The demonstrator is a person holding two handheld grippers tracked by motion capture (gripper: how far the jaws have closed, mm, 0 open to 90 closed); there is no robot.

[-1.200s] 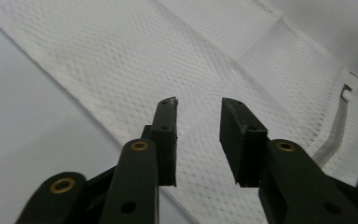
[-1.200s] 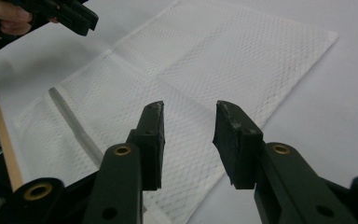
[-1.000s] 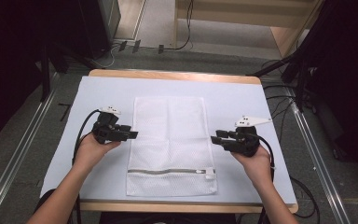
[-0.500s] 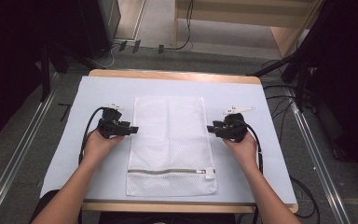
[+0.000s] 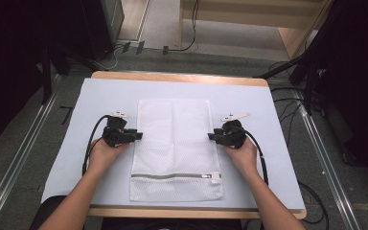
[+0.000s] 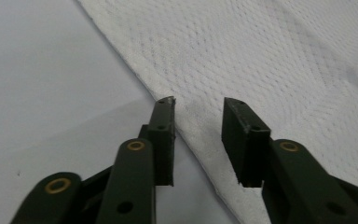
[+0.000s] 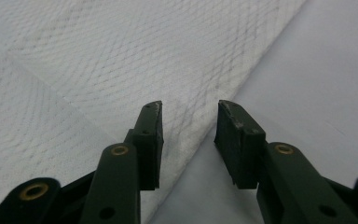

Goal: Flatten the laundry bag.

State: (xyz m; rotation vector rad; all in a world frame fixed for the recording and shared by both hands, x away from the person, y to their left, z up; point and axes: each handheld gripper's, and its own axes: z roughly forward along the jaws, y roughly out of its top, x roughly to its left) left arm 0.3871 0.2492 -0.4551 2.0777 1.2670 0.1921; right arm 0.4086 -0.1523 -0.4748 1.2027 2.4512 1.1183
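High view: white mesh laundry bag [image 5: 175, 148] lay flat mid-table on pale mat [image 5: 268, 110], zipper at near end. Left gripper [image 5: 135, 135] at bag's left edge, right gripper [image 5: 211, 136] at right edge.

Left gripper view: jaws part-open, just closing, straddling bag edge [image 6: 186, 126], nothing pinched.

Right gripper view: same, edge [image 7: 191, 130] between jaws, ungripped.

Step judged: grasping both side edges. Next: close fully, lift together.

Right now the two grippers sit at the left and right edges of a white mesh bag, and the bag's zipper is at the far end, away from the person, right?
Not quite. The left gripper and right gripper are at the side edges of the mesh bag, but the zipper runs across the near end, closest to the person. The high view shows it.
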